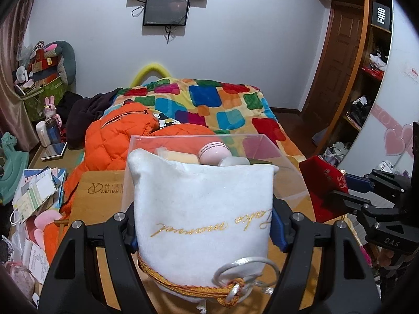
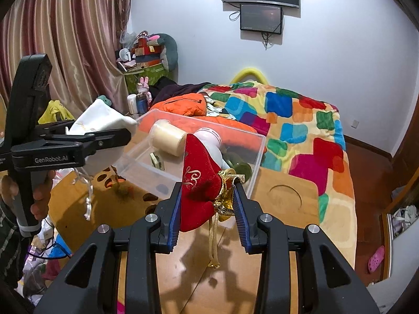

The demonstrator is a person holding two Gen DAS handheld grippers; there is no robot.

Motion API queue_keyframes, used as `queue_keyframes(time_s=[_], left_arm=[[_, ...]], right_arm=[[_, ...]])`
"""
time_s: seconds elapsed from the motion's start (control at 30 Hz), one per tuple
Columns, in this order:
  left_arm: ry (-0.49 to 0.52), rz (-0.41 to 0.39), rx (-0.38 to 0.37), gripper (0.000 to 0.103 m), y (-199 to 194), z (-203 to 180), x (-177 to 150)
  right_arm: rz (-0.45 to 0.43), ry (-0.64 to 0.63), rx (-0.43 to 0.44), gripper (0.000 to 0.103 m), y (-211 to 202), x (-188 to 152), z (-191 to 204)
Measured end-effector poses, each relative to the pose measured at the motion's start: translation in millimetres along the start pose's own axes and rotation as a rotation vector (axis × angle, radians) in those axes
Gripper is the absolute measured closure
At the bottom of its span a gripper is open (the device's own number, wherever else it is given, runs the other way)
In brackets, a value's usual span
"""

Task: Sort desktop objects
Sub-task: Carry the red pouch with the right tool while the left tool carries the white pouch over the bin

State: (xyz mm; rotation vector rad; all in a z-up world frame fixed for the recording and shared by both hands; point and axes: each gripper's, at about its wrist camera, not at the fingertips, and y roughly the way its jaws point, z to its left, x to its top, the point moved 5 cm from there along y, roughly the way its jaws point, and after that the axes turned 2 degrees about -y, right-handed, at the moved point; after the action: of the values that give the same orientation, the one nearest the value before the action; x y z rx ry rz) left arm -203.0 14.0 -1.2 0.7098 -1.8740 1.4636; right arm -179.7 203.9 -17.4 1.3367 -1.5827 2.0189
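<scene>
Left tool (image 1: 203, 231) pinches a white felt pouch (image 1: 201, 214), soft, gold script and gold cord, held just in front of the clear plastic box (image 1: 264, 144). Right tool (image 2: 207, 204) pinches a red velvet pouch (image 2: 197, 185) with gold tie, at the box's near wall. Box sits on the bamboo table (image 2: 285, 196); inside it: cream cylinder (image 2: 169, 136), pink-white rounded gadget (image 2: 209, 137).

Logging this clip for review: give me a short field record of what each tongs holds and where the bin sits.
left tongs: shut on white pouch, gold lettering
right tongs: shut on red pouch, gold cord hanging
clear bin: on wooden tabletop, ahead of both pouches
bin contents: cream cylinder, pink-and-white gadget, others unclear
</scene>
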Motion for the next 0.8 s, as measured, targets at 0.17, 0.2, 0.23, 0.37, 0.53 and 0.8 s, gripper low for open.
queue_keyframes(time_s=[0.17, 0.2, 0.23, 0.37, 0.53, 0.8], left_arm=[[-0.010, 0.012, -0.011, 0.031, 12, 7, 6], [-0.016, 0.015, -0.016, 0.031, 16, 9, 8], [-0.021, 0.017, -0.019, 0.031, 18, 10, 9], [-0.037, 0.024, -0.020, 0.031, 28, 16, 14], [-0.041, 0.038, -0.012, 0.031, 43, 20, 17], [-0.033, 0.052, -0.013, 0.030, 61, 22, 21]], right_arm=[[0.007, -0.005, 0.005, 0.070, 15, 10, -1], [0.008, -0.002, 0.009, 0.070, 17, 12, -1], [0.009, -0.002, 0.011, 0.070, 21, 14, -1], [0.014, 0.003, 0.018, 0.070, 35, 21, -5], [0.028, 0.005, 0.026, 0.070, 50, 25, -5], [0.051, -0.001, 0.035, 0.070, 70, 28, -3]])
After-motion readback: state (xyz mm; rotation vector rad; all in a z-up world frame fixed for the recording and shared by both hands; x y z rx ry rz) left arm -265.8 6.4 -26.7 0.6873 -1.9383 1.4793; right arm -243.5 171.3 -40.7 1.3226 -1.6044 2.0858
